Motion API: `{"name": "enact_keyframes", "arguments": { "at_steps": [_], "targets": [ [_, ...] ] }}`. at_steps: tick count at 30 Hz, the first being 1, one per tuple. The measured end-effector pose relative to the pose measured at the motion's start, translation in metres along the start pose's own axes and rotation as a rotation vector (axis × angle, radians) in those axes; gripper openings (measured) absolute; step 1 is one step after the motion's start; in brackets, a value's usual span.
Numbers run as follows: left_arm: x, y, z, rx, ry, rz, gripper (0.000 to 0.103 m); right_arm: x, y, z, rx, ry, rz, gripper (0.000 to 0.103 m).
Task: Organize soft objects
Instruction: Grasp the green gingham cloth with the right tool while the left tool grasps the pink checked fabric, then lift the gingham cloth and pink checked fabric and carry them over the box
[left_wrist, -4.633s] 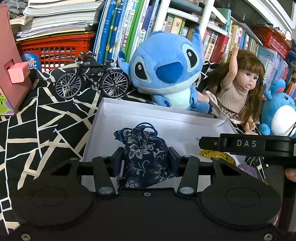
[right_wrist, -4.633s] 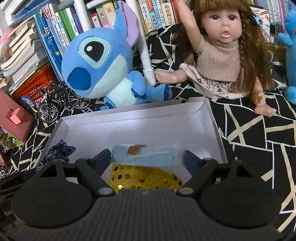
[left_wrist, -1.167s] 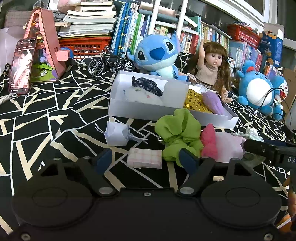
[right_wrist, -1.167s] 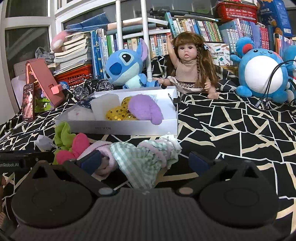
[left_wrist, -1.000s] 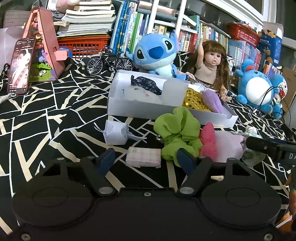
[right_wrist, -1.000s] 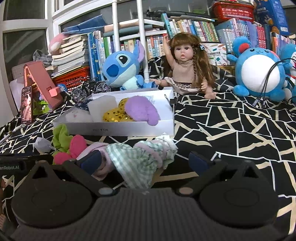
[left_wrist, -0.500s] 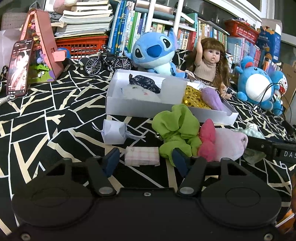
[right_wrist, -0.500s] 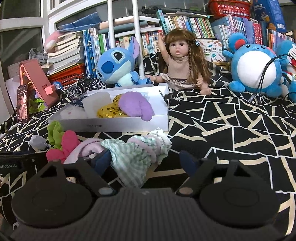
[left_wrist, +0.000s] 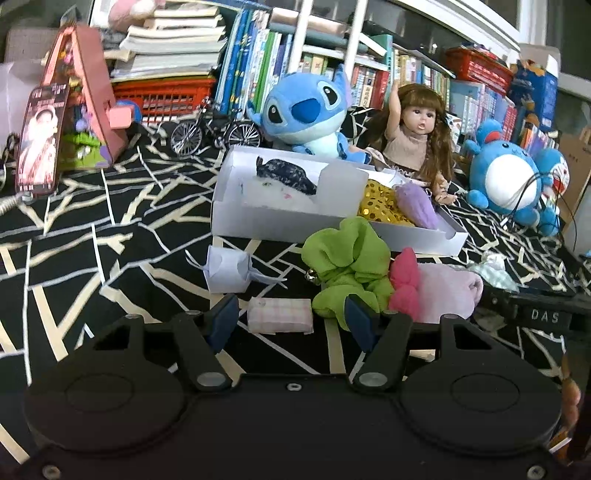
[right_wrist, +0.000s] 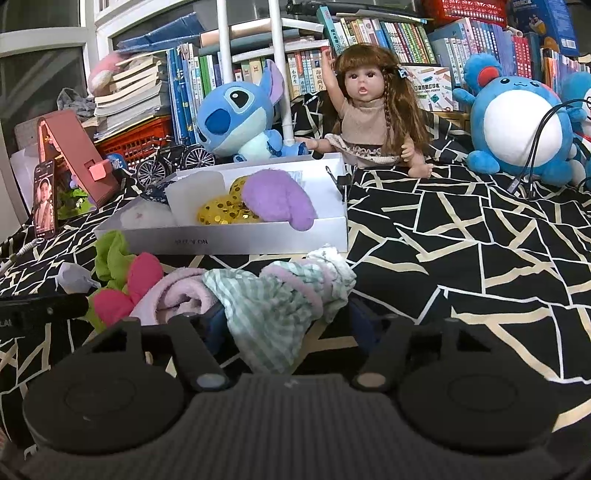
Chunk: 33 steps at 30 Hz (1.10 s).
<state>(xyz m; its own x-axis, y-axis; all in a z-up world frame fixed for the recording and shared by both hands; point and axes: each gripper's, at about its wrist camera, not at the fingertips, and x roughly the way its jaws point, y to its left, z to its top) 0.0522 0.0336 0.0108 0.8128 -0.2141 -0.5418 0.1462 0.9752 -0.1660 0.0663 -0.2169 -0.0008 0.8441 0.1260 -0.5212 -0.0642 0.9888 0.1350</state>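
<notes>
Soft pile (right_wrist: 258, 295) blocks white box (right_wrist: 258, 240) front, bare cloth (right_wrist: 461, 258) rightward

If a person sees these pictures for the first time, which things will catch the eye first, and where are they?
Likely the blue plush and the doll, sitting side by side behind the white box. In the box, a purple plush piece lies on a gold sequin item. In front of the box lies a bright heap: a green scrunchie, a pink cloth, and a checked cloth between the fingers of the right gripper.
</notes>
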Motion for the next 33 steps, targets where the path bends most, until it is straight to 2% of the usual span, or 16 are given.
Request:
{"name": "enact_keyframes", "arguments": {
  "at_steps": [3, 6, 9, 11, 23, 33],
  "targets": [
    [0.001, -0.002, -0.002, 0.029, 0.004, 0.019, 0.059, 0.000, 0.001, 0.000, 0.000, -0.005, 0.000, 0.065],
    [0.005, 0.000, -0.005, 0.018, 0.023, 0.022, 0.057, -0.001, 0.002, 0.000, 0.004, -0.013, -0.008, 0.057],
    [0.007, 0.002, -0.007, 0.007, 0.020, 0.027, 0.053, -0.001, 0.002, 0.000, 0.003, -0.013, -0.008, 0.053],
    [0.008, 0.002, -0.007, 0.000, 0.015, 0.030, 0.039, -0.002, 0.003, 0.000, -0.002, -0.015, -0.014, 0.050],
    [-0.001, -0.003, -0.002, 0.032, -0.026, 0.051, 0.039, -0.010, -0.001, 0.004, 0.019, -0.064, -0.046, 0.044],
    [-0.018, 0.004, 0.023, -0.043, -0.081, 0.030, 0.038, -0.015, 0.000, 0.017, 0.014, -0.107, -0.051, 0.044]
  ]
}}
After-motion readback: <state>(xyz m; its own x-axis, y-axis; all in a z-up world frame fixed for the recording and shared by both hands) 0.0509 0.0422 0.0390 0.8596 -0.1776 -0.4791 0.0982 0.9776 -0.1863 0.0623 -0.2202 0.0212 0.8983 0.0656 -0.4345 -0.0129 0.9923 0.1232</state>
